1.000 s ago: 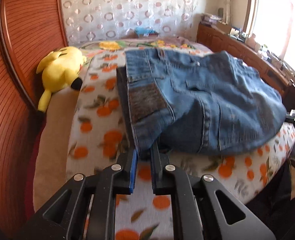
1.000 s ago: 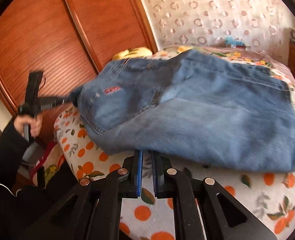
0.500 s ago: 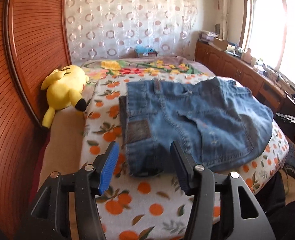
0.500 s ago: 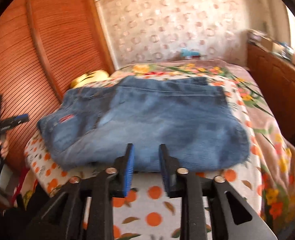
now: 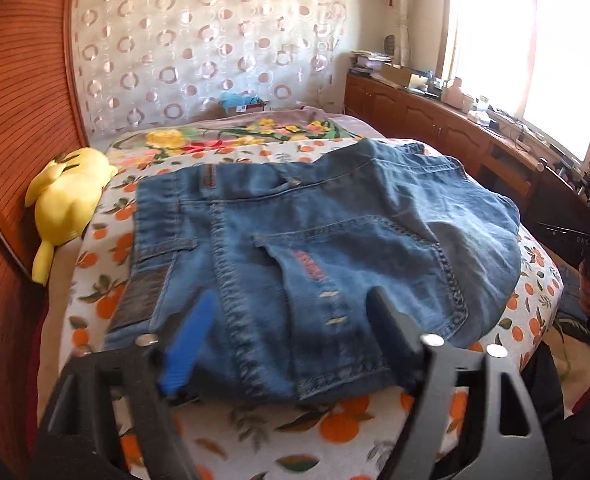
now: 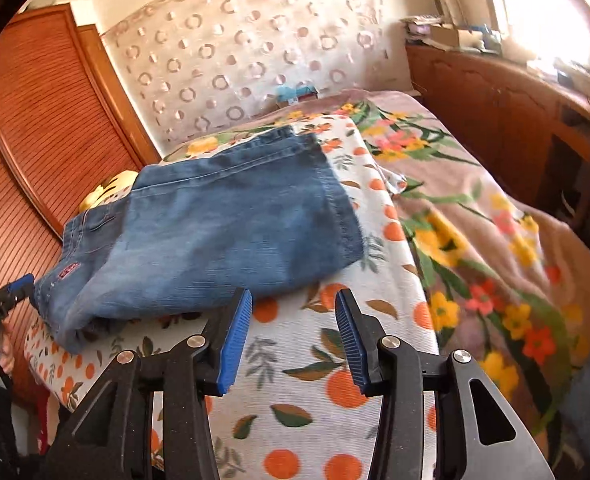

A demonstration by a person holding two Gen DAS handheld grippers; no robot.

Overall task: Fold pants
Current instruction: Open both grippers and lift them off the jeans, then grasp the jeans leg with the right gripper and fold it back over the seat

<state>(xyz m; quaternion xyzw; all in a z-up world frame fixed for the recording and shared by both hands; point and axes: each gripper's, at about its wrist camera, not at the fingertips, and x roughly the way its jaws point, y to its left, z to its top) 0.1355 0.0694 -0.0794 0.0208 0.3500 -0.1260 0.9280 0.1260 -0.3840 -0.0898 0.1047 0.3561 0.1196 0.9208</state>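
Now the folded jeans (image 5: 303,256) lay on the orange-print blanket (image 6: 327,392); the left gripper (image 5: 291,320), just opened wide, and the right gripper (image 6: 293,320), just opened partway, held nothing.

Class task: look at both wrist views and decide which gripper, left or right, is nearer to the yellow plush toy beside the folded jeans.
Left. The left gripper hovers open at the jeans' end where the yellow plush toy lies; the right gripper, open, hangs at the opposite end.

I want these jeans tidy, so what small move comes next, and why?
Probably draw both tongs back: the jeans lie folded in a compact stack on the orange-print cover, and the left tongs and right tongs, just opening, grip nothing.
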